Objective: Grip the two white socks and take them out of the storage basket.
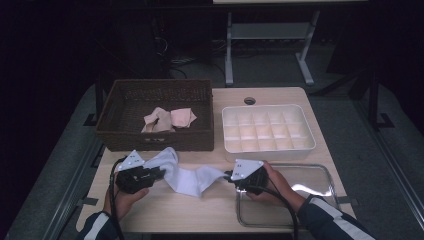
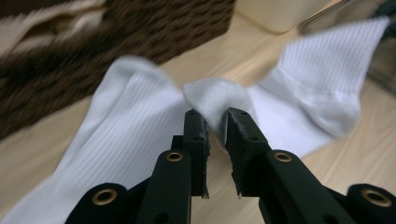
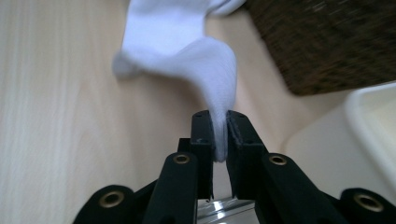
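Note:
A white ribbed sock (image 1: 186, 178) stretches across the front of the wooden table between my two grippers. My left gripper (image 1: 160, 173) pinches one end; in the left gripper view a fold of the sock (image 2: 140, 116) sits between the tips of that gripper (image 2: 215, 122). My right gripper (image 1: 228, 175) is shut on the other end. The right gripper view has the sock (image 3: 187, 51) running from that gripper (image 3: 219, 133) away over the tabletop, its fabric squeezed thin between the pads.
A dark wicker basket (image 1: 155, 141) stands behind the sock at the left, with beige socks (image 1: 167, 119) inside. To its right is a white divided organiser (image 1: 268, 148). A clear plastic tray (image 1: 327, 176) lies at the front right, under my right hand.

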`<move>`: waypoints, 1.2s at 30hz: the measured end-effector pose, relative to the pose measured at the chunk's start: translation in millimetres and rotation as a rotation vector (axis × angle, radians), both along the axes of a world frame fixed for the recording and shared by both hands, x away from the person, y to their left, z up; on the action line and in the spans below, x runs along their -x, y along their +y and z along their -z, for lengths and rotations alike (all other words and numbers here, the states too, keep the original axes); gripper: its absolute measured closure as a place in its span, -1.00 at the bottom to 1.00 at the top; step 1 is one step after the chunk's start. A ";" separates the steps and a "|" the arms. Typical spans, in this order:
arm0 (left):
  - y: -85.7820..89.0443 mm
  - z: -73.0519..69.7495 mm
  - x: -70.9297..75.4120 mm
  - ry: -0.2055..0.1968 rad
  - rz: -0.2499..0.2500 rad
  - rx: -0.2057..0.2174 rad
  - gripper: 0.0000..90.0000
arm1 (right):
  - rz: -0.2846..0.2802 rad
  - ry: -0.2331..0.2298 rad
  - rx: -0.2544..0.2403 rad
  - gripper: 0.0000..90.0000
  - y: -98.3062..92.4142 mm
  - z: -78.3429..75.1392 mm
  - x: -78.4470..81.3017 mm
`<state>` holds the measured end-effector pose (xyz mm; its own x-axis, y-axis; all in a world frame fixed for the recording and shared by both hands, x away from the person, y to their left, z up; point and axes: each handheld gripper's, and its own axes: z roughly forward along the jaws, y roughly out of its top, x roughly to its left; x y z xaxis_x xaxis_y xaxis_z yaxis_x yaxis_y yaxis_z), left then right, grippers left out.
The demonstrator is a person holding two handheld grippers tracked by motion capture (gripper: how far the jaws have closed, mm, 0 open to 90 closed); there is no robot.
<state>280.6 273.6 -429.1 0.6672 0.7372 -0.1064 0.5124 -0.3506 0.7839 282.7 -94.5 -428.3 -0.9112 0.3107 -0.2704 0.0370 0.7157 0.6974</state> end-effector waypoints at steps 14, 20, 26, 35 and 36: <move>-13.2 -14.2 10.3 -0.049 0.050 0.054 0.18 | -0.158 0.165 0.057 0.34 4.5 17.7 18.2; -65.2 9.2 8.1 0.021 0.263 -0.112 0.48 | -0.088 0.215 -0.093 0.45 -10.1 1.9 14.2; -64.2 24.5 0.1 0.085 0.268 -0.138 0.54 | -0.003 0.211 -0.186 0.45 -18.5 -7.7 5.4; -62.3 29.8 2.2 0.115 0.301 -0.149 0.53 | 0.084 0.247 -0.098 0.34 1.7 8.0 -17.4; -62.3 29.8 2.2 0.115 0.301 -0.149 0.53 | 0.081 0.248 -0.086 0.29 4.2 11.2 -18.5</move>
<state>278.4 211.3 -458.8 0.8471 0.5220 -0.0997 0.4503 -0.6054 0.6563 301.2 -90.3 -439.5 -0.9174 0.3978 -0.0114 0.2694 0.6421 0.7177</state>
